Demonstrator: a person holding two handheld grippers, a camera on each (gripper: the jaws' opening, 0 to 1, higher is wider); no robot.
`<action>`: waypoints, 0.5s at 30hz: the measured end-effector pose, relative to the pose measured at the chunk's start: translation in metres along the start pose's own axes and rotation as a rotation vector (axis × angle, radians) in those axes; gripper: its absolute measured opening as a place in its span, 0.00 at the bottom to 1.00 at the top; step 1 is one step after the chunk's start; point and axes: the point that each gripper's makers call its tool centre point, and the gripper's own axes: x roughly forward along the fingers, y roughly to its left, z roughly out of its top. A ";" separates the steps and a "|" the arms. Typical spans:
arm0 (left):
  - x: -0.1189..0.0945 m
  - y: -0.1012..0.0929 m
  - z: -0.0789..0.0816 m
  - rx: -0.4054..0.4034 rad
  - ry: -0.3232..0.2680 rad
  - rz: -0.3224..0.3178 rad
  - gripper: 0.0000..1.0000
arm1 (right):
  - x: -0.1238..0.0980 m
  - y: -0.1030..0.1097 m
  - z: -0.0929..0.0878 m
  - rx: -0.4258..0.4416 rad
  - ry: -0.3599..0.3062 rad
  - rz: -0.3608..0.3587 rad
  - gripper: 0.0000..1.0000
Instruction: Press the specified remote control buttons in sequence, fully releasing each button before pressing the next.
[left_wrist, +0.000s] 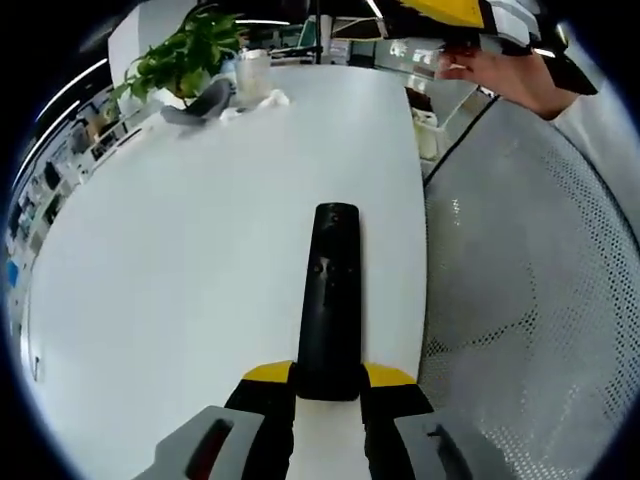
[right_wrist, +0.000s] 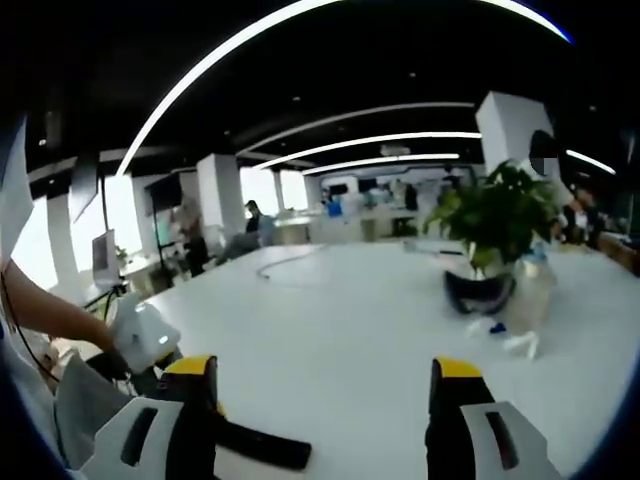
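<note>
A long black remote control (left_wrist: 328, 300) lies lengthwise over the white table (left_wrist: 200, 250), its near end clamped between the yellow-tipped jaws of my left gripper (left_wrist: 328, 378). Small buttons show on its upper face. My right gripper (right_wrist: 325, 385) is raised above the table, open, with nothing between its yellow-tipped fingers (right_wrist: 455, 385). In the right gripper view the remote's dark end (right_wrist: 265, 448) pokes out low on the left, next to the left gripper (right_wrist: 140, 340) held by a person's arm. The right gripper (left_wrist: 470, 20) also appears at the top of the left gripper view, held by a hand.
A potted green plant (left_wrist: 185, 55) with a dark object at its base, a clear cup and crumpled white paper (left_wrist: 268, 98) stand at the table's far end. A grey mesh chair (left_wrist: 530, 300) sits at the table's right edge. An open office lies beyond, with people in the distance.
</note>
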 end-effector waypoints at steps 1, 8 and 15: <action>0.000 0.002 0.000 0.001 0.005 -0.001 0.24 | 0.000 0.000 0.000 -0.004 0.001 -0.001 0.86; 0.001 0.016 0.002 0.016 0.023 -0.006 0.24 | -0.001 -0.001 0.000 -0.006 -0.004 -0.007 0.86; 0.000 0.032 0.002 0.036 0.040 -0.002 0.24 | 0.000 0.000 -0.002 -0.007 0.009 -0.004 0.85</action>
